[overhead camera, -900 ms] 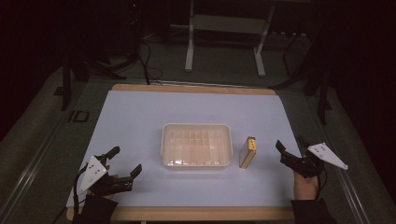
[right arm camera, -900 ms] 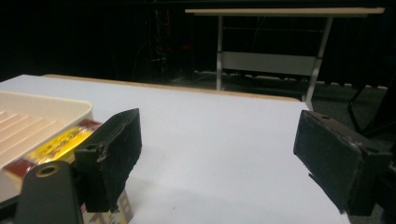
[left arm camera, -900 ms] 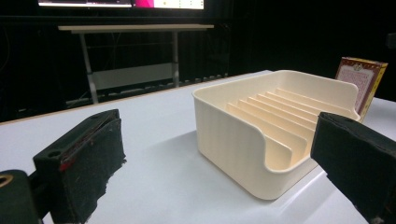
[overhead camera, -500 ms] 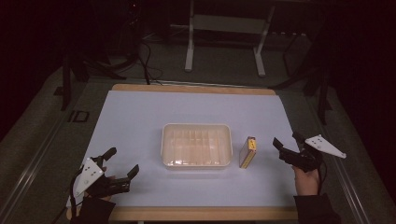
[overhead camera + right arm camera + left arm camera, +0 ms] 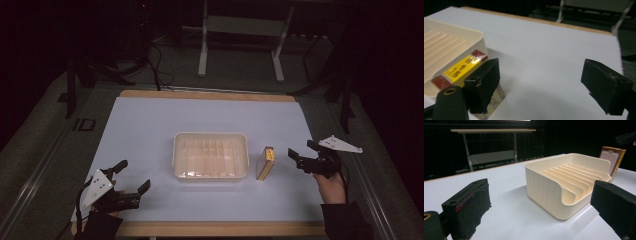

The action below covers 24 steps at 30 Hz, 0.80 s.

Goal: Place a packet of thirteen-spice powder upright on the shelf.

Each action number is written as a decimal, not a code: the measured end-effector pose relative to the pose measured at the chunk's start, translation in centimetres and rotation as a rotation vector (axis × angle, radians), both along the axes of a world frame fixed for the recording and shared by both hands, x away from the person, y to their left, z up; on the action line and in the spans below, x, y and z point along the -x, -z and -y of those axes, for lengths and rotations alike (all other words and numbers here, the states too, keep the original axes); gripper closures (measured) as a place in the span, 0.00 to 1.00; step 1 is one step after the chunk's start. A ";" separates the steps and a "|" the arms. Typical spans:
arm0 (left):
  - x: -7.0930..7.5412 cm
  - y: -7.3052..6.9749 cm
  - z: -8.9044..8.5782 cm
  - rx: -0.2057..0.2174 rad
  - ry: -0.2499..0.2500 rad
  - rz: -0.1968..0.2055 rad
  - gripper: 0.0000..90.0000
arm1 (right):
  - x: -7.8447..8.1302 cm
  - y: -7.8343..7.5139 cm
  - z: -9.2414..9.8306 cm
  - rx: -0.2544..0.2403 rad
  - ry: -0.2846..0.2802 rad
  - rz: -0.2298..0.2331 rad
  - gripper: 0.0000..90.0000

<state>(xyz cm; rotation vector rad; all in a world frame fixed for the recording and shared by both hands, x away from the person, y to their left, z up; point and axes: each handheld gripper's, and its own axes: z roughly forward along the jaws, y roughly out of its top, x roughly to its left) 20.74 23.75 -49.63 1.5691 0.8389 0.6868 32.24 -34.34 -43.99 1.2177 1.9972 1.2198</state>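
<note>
The yellow box [image 5: 265,163] stands on edge just right of your cream ribbed tray [image 5: 210,155], its red-and-yellow label too blurred to read. Your right gripper [image 5: 301,154] sits beside it, jaws spread, empty. Your left gripper [image 5: 131,175] waits near the table's front, also spread.

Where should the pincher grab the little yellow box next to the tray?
Probably across its two broad flat faces near the top, coming in from the right gripper's side. The yellow box stands on edge beside the tray, so its narrow top edge is free, and the open fingers are already close.
</note>
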 end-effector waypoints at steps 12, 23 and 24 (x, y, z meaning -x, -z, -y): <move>0.4 0.1 -0.6 -0.023 -0.001 -0.009 0.03 | -2.2 -0.3 0.1 0.180 -0.247 -0.242 0.16; 0.5 0.2 -0.5 -0.035 0.011 -0.019 0.03 | -3.0 -0.2 0.3 0.291 -0.396 -0.453 0.16; 0.5 0.2 -0.5 -0.036 0.010 -0.020 0.03 | -2.9 -0.2 0.1 0.328 -0.432 -0.494 0.16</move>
